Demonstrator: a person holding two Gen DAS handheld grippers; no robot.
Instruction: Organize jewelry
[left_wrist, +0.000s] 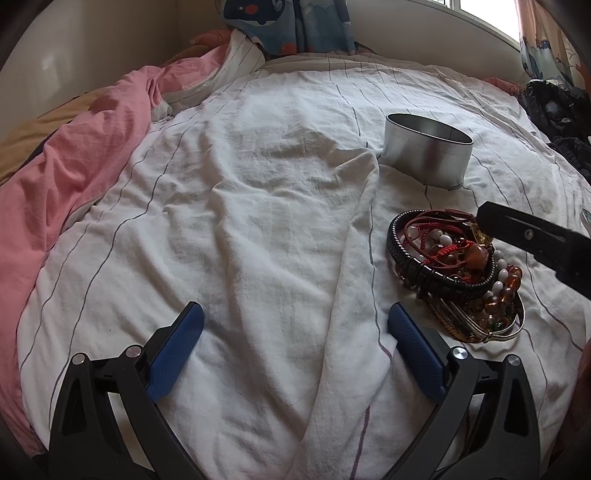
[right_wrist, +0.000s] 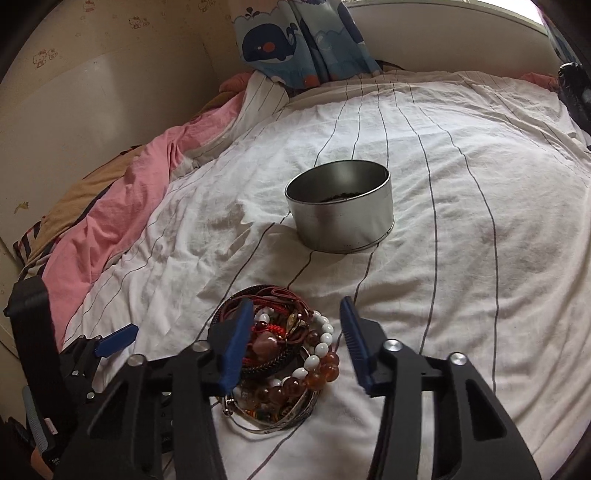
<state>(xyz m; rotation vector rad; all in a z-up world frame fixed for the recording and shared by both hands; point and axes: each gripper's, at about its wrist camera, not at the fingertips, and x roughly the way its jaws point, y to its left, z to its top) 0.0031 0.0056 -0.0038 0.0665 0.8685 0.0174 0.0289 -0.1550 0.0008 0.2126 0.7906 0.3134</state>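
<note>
From the left wrist camera, the left gripper (left_wrist: 295, 354) hangs low over the striped white bedsheet (left_wrist: 258, 221) with its blue-padded jaws wide apart and only cloth between them. A heap of jewelry (left_wrist: 458, 273) lies on the sheet toward the bed's right side, just beside the right blue pad: a black braided bangle (left_wrist: 439, 277) on top of red cords, white beads and amber beads, with thin metal bangles underneath. Beyond the heap, toward the far edge of the bed, stands an open round metal tin (left_wrist: 424, 155). A black finger of the right gripper (left_wrist: 532, 236) reaches in from the right edge, its tip at the heap; its jaw state cannot be told here. A pink blanket (left_wrist: 74, 177) is bunched along the bed's left side. From the right wrist camera, the right gripper (right_wrist: 295, 339) is just above the jewelry (right_wrist: 288, 354), jaws apart, the left pad over the pile and the right pad over bare sheet (right_wrist: 461, 221). The tin (right_wrist: 340, 210) stands upright farther on, well apart from the pile, with something dark on its bottom. The left gripper (right_wrist: 114, 339) shows at the left edge.
</note>
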